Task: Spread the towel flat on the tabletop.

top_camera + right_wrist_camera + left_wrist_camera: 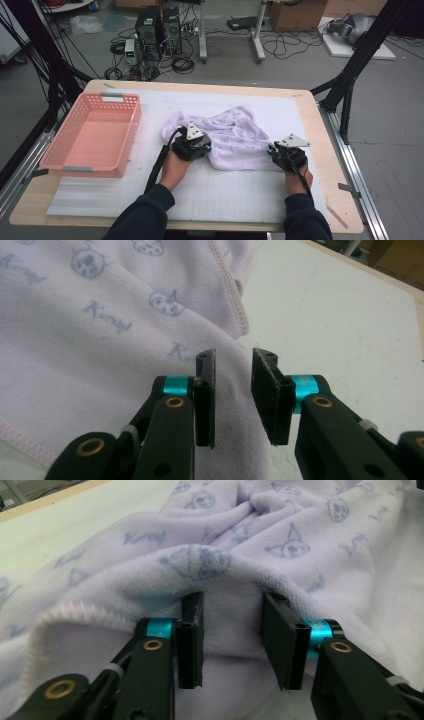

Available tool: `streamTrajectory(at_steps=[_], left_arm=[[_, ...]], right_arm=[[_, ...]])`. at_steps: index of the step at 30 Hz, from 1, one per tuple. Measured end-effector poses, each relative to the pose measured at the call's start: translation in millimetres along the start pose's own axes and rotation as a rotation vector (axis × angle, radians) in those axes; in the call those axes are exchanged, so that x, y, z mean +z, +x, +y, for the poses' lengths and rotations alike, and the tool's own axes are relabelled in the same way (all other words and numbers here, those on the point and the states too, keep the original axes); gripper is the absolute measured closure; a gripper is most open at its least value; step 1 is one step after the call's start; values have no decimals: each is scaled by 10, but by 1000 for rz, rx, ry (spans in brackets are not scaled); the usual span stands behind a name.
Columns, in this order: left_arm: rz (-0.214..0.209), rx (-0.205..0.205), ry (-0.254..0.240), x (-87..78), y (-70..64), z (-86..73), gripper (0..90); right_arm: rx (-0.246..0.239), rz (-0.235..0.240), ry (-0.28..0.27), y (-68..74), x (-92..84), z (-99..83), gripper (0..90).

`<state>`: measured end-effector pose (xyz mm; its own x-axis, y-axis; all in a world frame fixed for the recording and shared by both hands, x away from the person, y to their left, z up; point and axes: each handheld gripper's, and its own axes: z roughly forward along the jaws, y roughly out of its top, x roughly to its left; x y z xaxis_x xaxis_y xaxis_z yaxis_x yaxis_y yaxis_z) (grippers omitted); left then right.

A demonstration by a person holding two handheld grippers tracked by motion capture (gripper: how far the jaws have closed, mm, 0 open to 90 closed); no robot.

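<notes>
Lilac blanket (227,137) w/ pale blue cartoon print lies crumpled mid-table, on the white grid mat (225,192), right of the pink basket (92,135), which sits at the mat's left edge, well apart from the cloth.

Left tool (196,144) at the blanket's near-left edge, hand behind it on the mat. In the left gripper view the tool (232,630) has its jaws spread, a raised fold of the stitched hem running across just past the tips; cloth fills the gap but the pads don't press on it.

Right tool (281,152) at the blanket's near-right corner. In the right gripper view the tool (233,390) has its jaws parted a bit, narrower than the left's; a corner of cloth lies under and between them, pads clear of it, bare mat to the right. Pink-stitched hem (231,285) runs away beyond the tips.

Table (310,125) has a wood rim round the mat.
</notes>
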<state>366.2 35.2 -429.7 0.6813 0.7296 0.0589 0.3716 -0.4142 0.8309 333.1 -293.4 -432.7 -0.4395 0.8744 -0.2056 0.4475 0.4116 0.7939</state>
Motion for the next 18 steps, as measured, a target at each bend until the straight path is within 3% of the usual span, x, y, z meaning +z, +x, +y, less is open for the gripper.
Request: streamTrajectory(at_steps=[3, 7, 9, 11, 15, 18], left_arm=[[26, 14, 38, 126, -61, 25, 572], [41, 43, 61, 160, -75, 11, 581], [25, 56, 68, 155, -70, 4, 662], [14, 71, 75, 125, -67, 10, 809], [-62, 30, 64, -84, 10, 7, 833], [-87, -12, 47, -350, 106, -61, 834]], right_arm=[[4, 5, 2, 4, -5, 0, 713], [11, 10, -2, -7, -10, -4, 711], [14, 12, 0, -10, -12, -6, 711], [14, 13, 0, -10, -13, -6, 711], [13, 17, -6, -14, -32, -6, 711], [17, 17, -7, -29, -46, -13, 710]])
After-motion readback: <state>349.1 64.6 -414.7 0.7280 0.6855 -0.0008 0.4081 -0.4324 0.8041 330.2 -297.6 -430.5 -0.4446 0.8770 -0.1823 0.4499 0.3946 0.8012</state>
